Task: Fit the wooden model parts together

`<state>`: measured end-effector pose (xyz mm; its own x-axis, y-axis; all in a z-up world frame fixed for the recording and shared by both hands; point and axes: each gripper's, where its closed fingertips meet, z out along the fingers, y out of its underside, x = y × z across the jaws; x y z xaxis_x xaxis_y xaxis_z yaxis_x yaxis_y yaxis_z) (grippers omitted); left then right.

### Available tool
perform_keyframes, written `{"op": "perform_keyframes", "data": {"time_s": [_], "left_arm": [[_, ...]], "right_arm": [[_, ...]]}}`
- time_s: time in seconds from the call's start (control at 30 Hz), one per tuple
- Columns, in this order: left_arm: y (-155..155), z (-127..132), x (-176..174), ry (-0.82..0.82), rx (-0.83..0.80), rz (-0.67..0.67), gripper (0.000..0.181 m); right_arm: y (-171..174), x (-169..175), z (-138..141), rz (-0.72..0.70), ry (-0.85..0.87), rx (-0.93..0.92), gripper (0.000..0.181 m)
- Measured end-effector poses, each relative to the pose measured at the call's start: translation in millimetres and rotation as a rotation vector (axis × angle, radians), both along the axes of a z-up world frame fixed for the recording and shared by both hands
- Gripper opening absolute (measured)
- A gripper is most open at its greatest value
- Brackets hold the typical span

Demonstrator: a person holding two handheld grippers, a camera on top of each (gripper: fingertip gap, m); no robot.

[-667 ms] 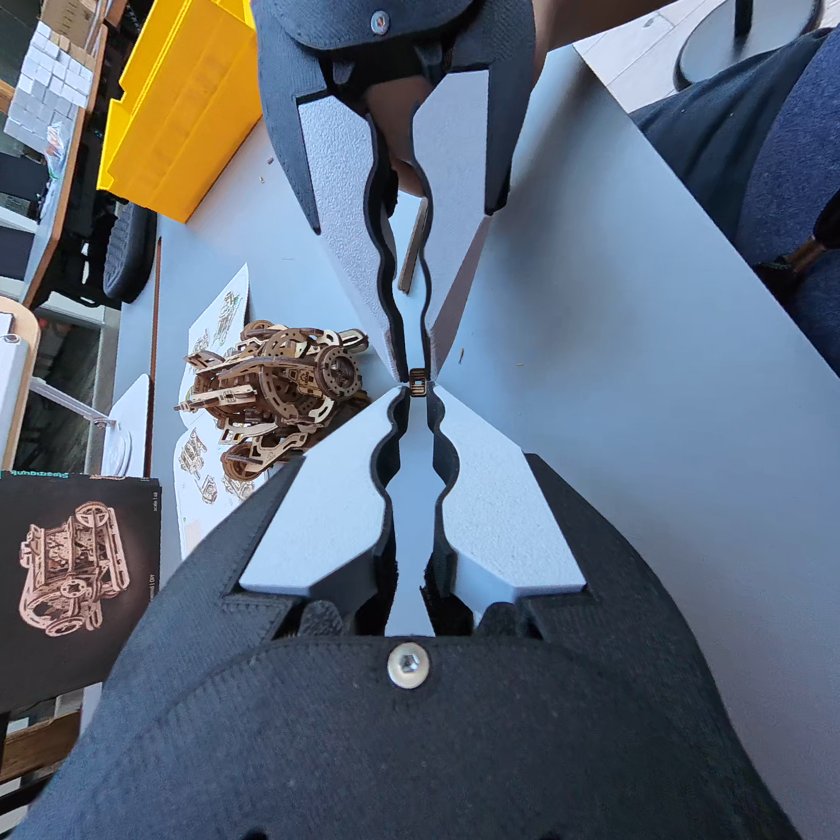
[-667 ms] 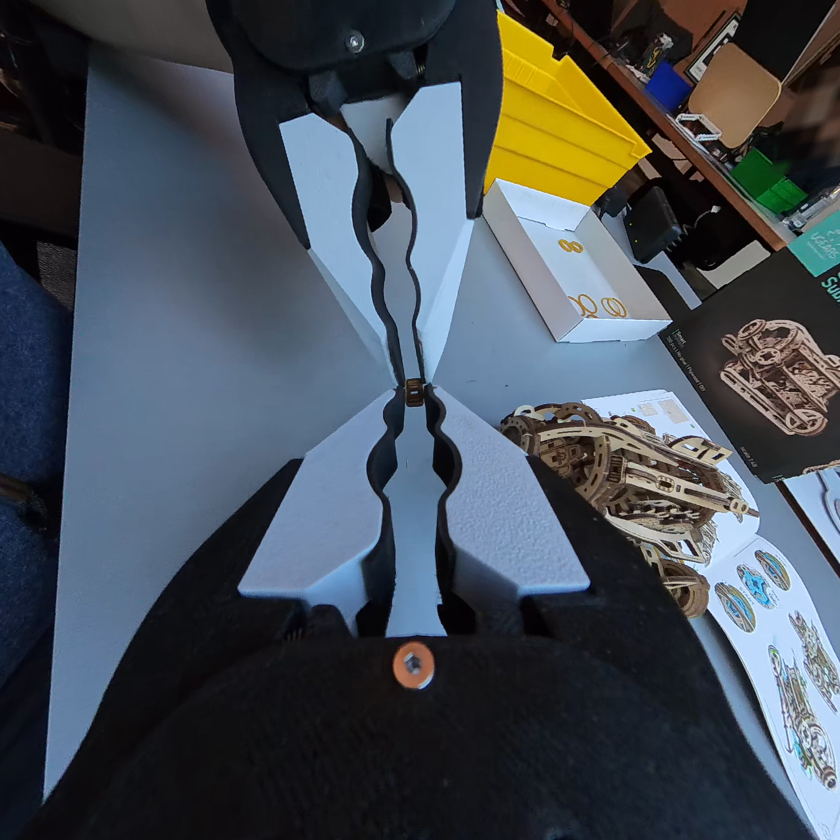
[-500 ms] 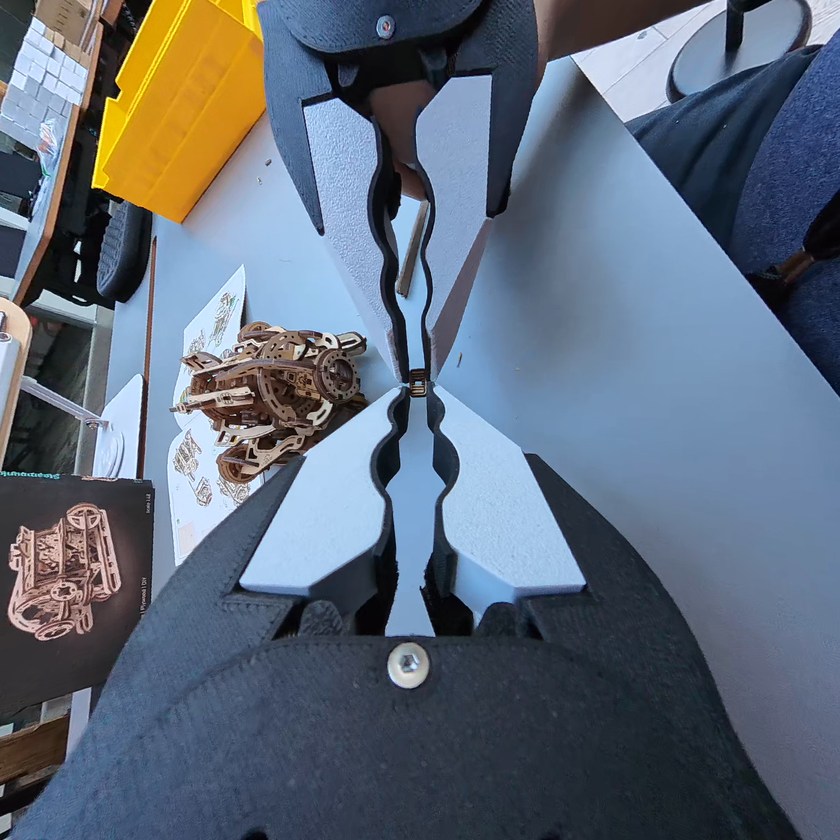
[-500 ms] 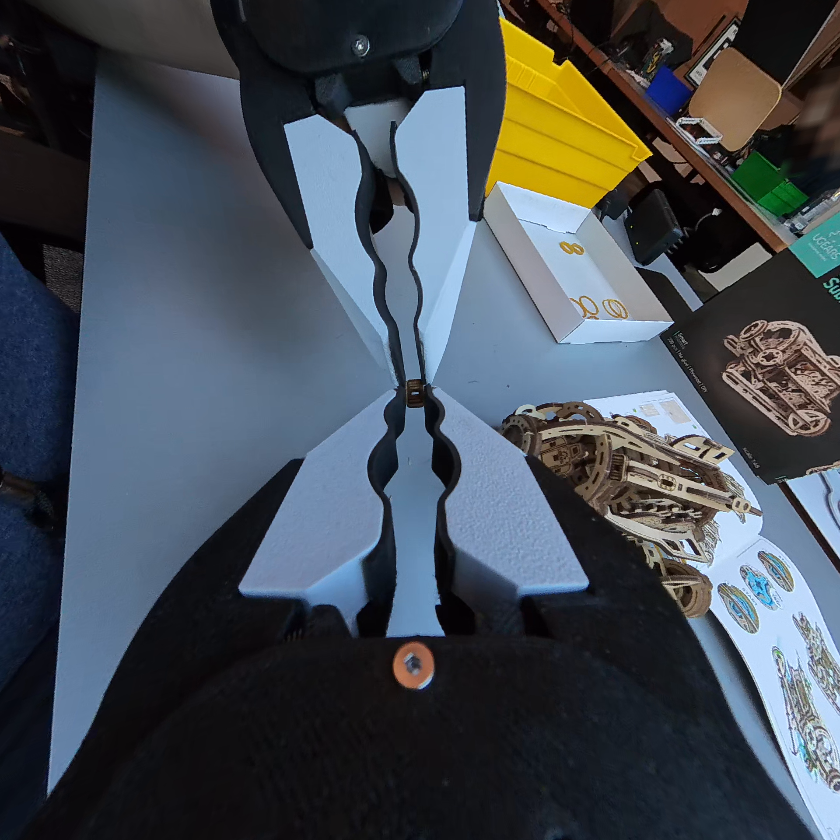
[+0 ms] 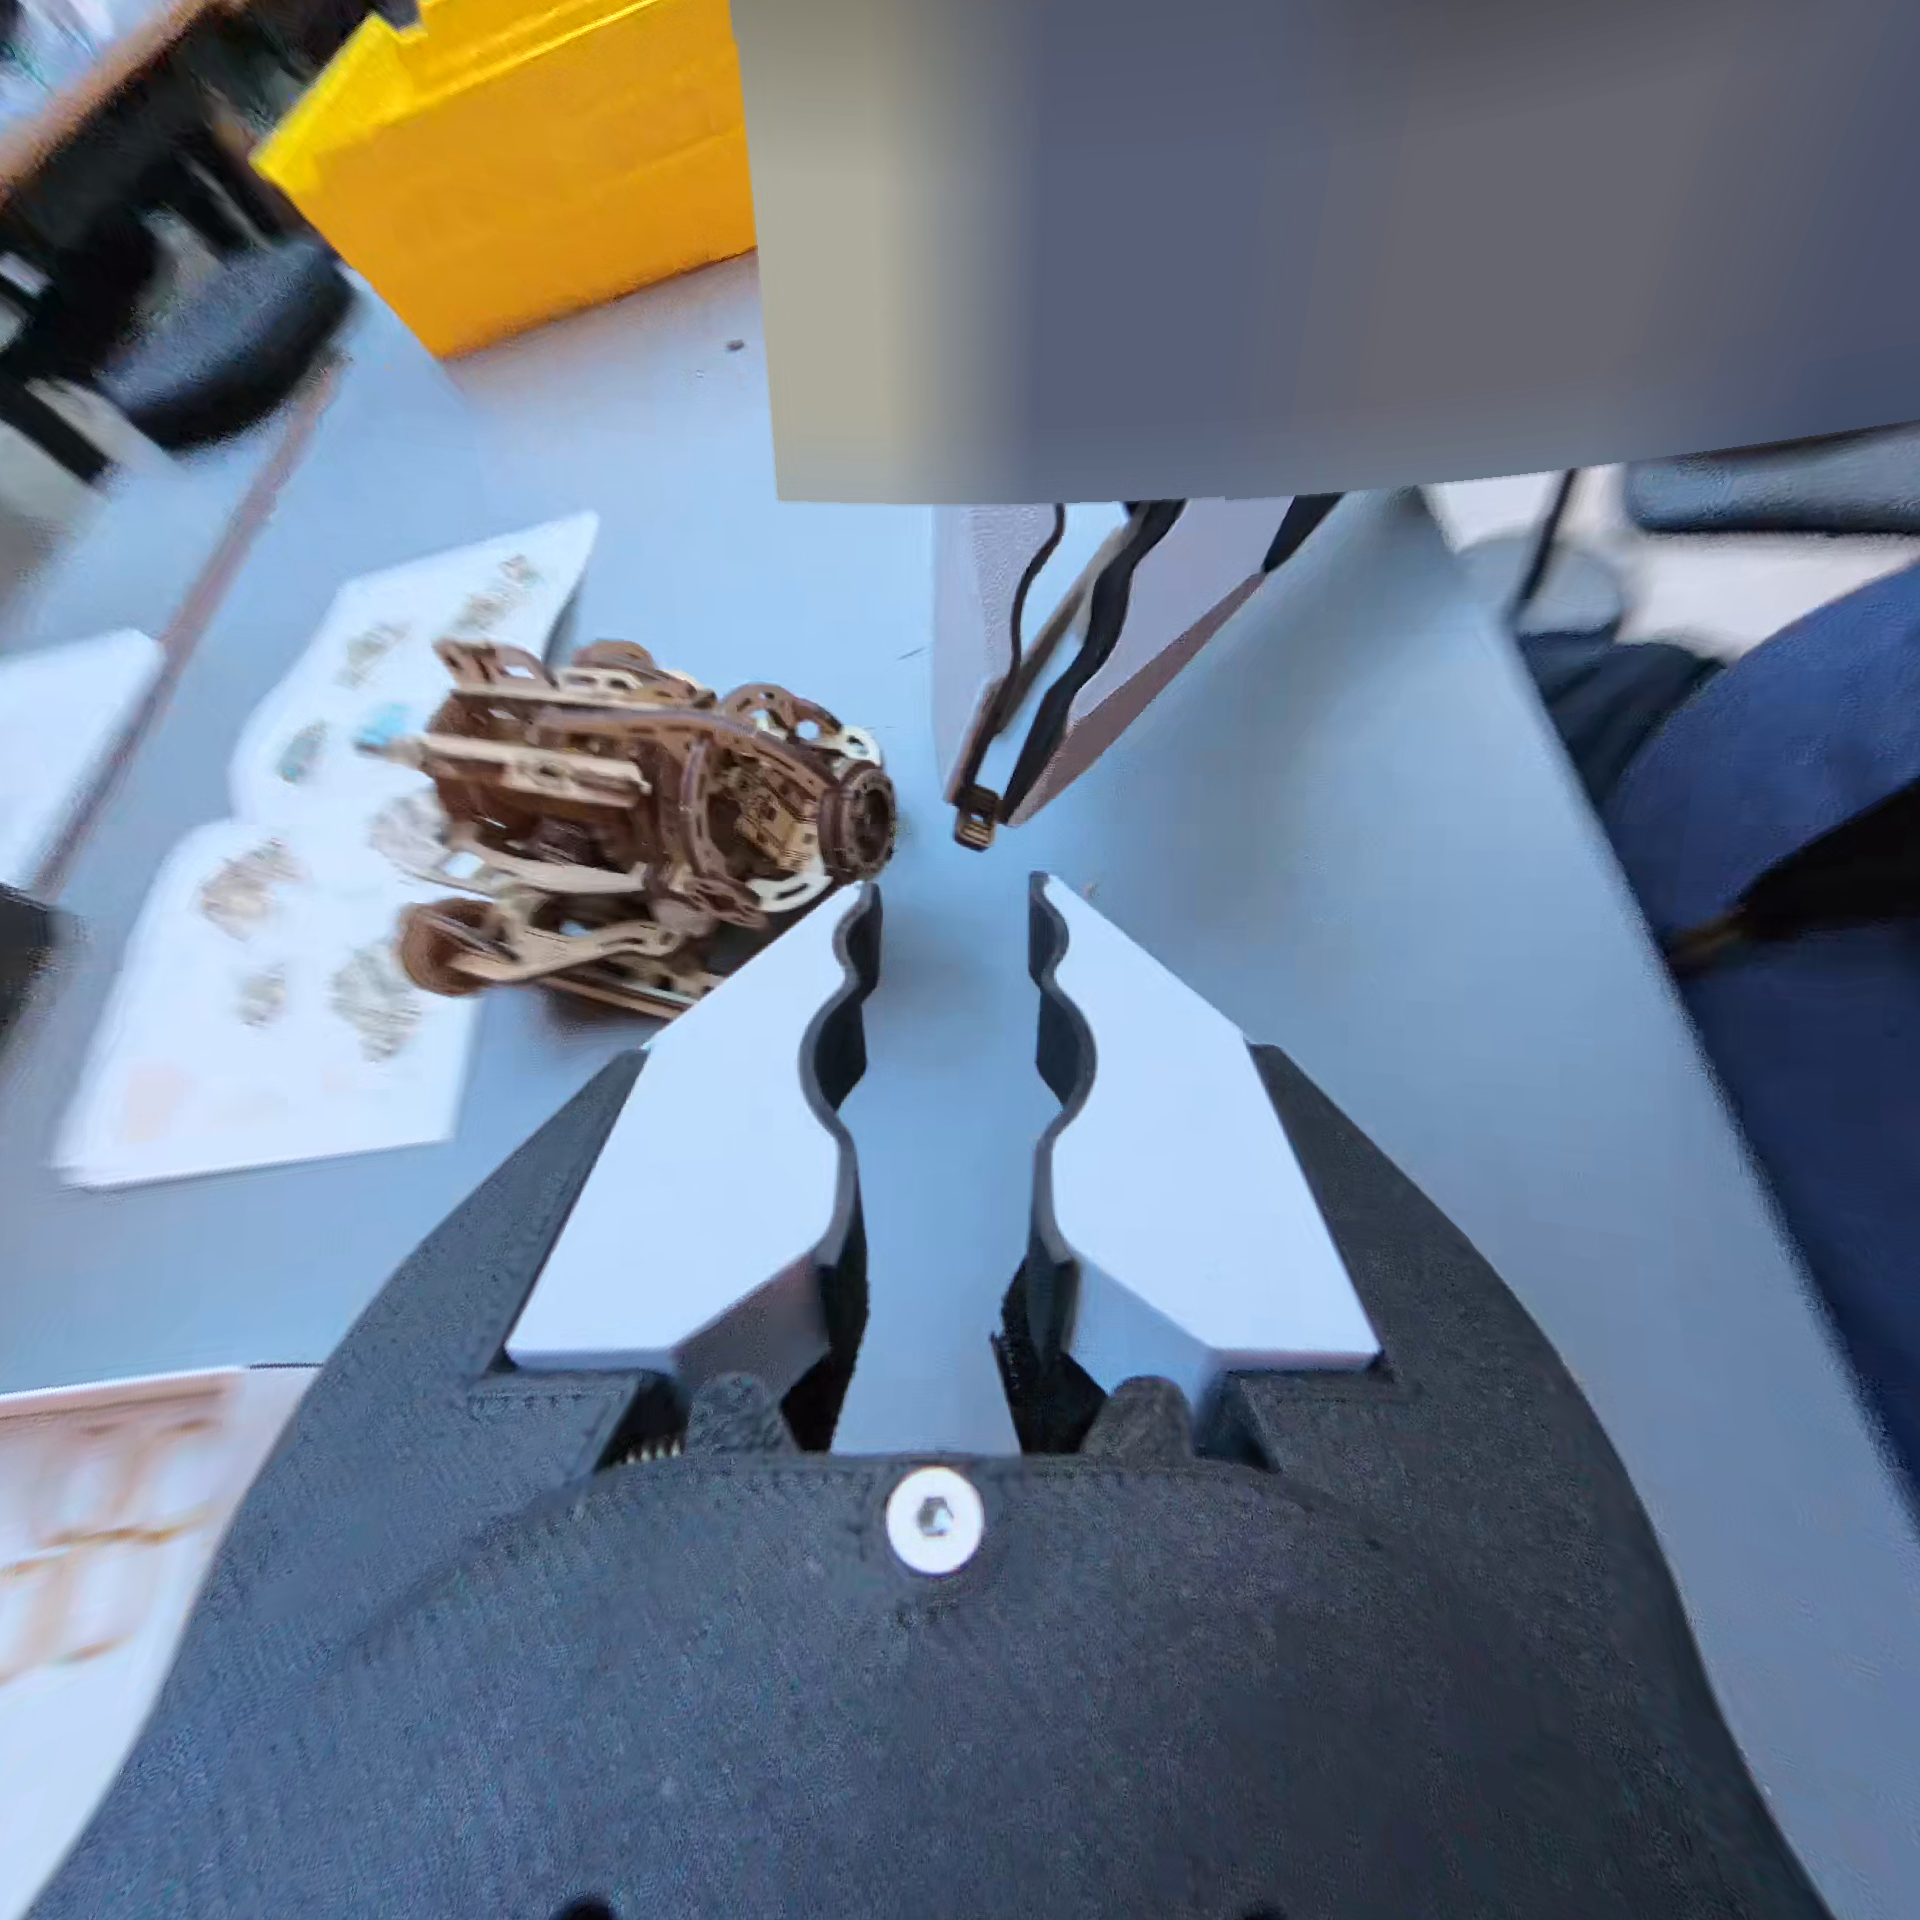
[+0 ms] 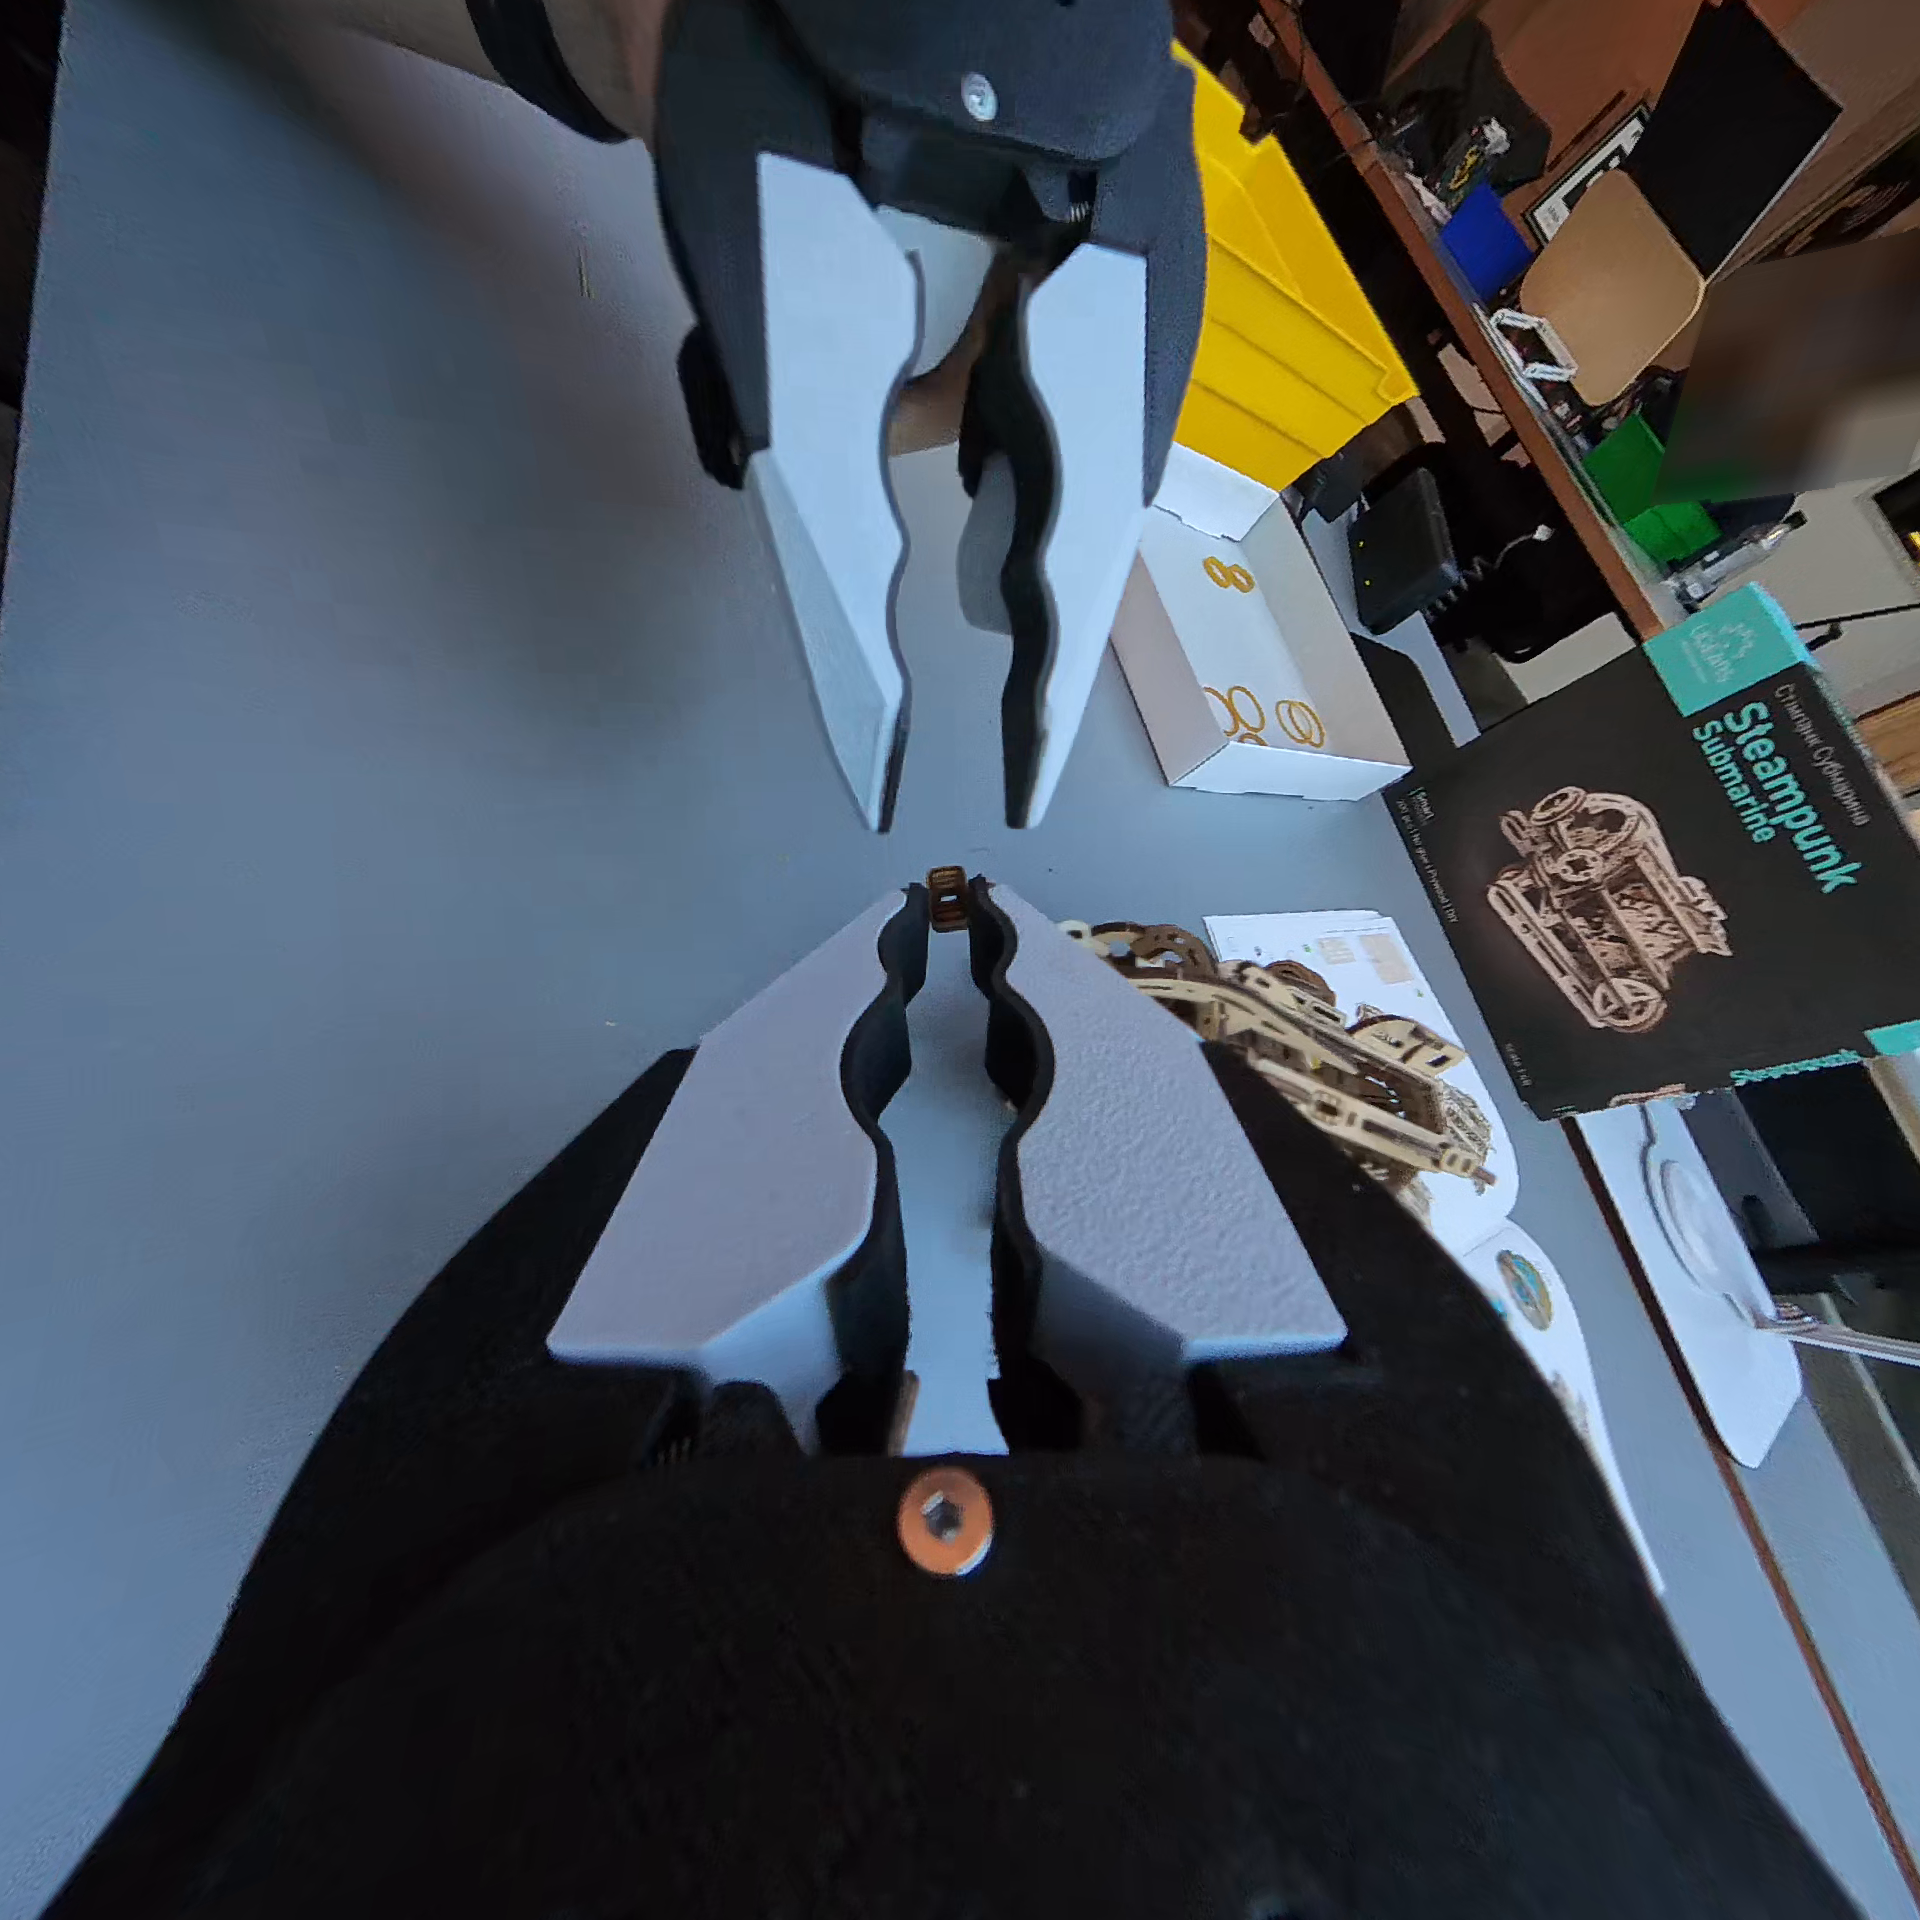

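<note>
My right tool [image 6: 948, 902] pinches the tiny brown wooden slotted piece [image 6: 945, 896] by its tips, my left tool [image 5: 954, 902] gapes empty, and a slip drops it onto the grey table [image 6: 312, 727].

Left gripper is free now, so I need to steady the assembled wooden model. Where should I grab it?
Judging by shape, grip the round drum end of the assembled wooden model with the open left gripper. It faces the gripper and looks sturdier than the thin fretwork arms. Approach from the gripper's own side.
</note>
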<state>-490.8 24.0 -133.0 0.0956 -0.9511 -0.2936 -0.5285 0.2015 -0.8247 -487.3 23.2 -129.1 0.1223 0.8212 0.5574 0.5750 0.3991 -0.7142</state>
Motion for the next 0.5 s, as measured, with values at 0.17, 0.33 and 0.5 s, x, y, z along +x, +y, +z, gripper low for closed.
{"op": "perform_keyframes", "data": {"time_s": [0.17,0.33,0.5], "left_arm": [[1,12,-5,-0.176,-0.459,-0.006,0.017],[-2,27,-4,-0.305,-0.718,-0.081,0.009],[-7,22,-3,-0.292,-0.795,-0.132,0.016]], "right_arm": [[1,-3,11,0.040,0.003,0.055,0.006],[-5,-10,15,0.085,0.004,0.089,0.006],[-8,-14,14,0.089,-0.014,0.124,0.006]]}}
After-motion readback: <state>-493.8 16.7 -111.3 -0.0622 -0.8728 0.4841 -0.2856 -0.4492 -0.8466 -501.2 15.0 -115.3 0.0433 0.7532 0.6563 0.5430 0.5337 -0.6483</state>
